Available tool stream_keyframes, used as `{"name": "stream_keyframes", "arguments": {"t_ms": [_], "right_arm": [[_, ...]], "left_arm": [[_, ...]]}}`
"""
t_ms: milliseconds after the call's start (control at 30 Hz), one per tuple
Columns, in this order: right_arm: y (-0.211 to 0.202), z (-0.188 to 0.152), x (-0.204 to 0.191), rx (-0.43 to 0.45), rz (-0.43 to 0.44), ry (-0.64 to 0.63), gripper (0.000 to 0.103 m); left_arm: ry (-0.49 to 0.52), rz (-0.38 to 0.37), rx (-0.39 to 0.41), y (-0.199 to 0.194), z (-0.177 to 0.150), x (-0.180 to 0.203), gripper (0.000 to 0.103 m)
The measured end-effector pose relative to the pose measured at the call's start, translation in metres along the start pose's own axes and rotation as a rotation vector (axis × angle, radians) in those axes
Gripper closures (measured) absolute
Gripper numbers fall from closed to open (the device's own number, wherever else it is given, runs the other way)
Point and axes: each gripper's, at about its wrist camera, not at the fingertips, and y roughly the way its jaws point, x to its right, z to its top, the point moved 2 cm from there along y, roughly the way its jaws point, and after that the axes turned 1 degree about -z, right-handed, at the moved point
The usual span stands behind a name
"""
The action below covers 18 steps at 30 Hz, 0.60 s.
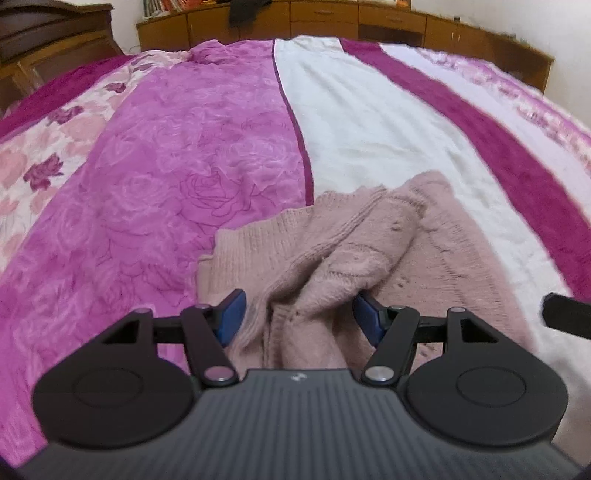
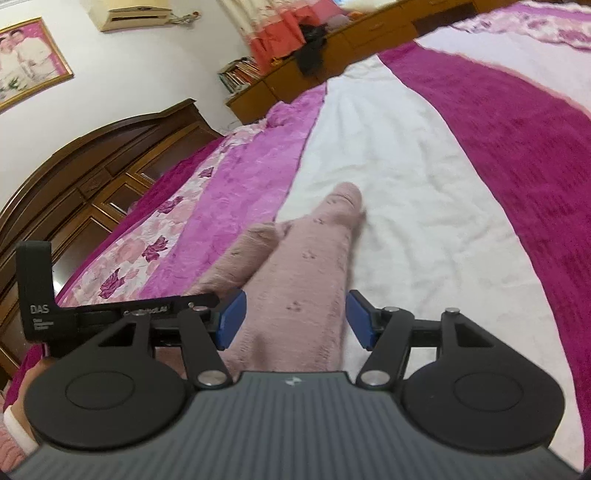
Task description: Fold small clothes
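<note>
1. We start at the left gripper (image 1: 297, 317): its blue pads (image 1: 231, 317) stand wide apart, with a bunched fold of the pink knitted sweater (image 1: 332, 254) lying between them but clamped by neither.
2. The right gripper (image 2: 293, 319) is just as wide, its blue pads (image 2: 232, 319) spread to either side of a long sleeve-like stretch of the same sweater (image 2: 306, 273), again without pinching it.
3. Only the left wrist view shows the garment's ribbed hem, its crumpled middle and a flat panel with a line of small eyelets; a dark edge of the other tool (image 1: 567, 314) pokes in at the right.
4. Only the right wrist view shows the narrow rounded end of the knit reaching out over the white band, plus the left tool's black bracket (image 2: 37, 288) (printed "DAS").
5. The sweater is fuzzy, soft and dusty pink, and lies on the bedspread (image 1: 147, 177), a plush cover of white, magenta and rose-patterned stripes.
6. Beyond the bed we see a dark carved wooden headboard (image 2: 92, 177), a lighter wooden cabinet (image 1: 332, 18) and a gilt-framed picture (image 2: 26, 62) on the wall.
</note>
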Motion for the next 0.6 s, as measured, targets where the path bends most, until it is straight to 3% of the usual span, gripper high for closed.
{"name": "stream_keyframes", "arguments": {"t_ms": [100, 200, 267, 300, 467, 533, 600], "right_arm": [[0.013, -0.004, 0.0, -0.004, 0.005, 0.022, 0.036], [0.02, -0.005, 0.002, -0.005, 0.006, 0.032, 0.036], [0.024, -0.006, 0.003, -0.006, 0.007, 0.044, 0.036], [0.026, -0.006, 0.003, -0.009, 0.006, 0.05, 0.036], [0.033, -0.009, 0.005, -0.02, 0.003, 0.061, 0.036], [0.034, -0.008, 0.004, -0.02, 0.004, 0.055, 0.036], [0.035, -0.008, 0.001, -0.018, 0.017, 0.044, 0.036]], "left_arm": [[0.017, -0.007, -0.001, 0.011, -0.001, 0.0, 0.038], [-0.02, -0.029, 0.047, 0.013, -0.002, -0.005, 0.039], [-0.037, -0.056, 0.078, 0.014, -0.004, -0.007, 0.072], [-0.043, -0.065, 0.078, 0.014, -0.004, -0.007, 0.082], [-0.12, -0.046, 0.164, -0.007, -0.003, -0.017, 0.084], [-0.197, -0.038, 0.197, -0.018, -0.002, -0.034, 0.084], [-0.256, -0.045, 0.17, -0.014, -0.004, -0.053, 0.084]]}}
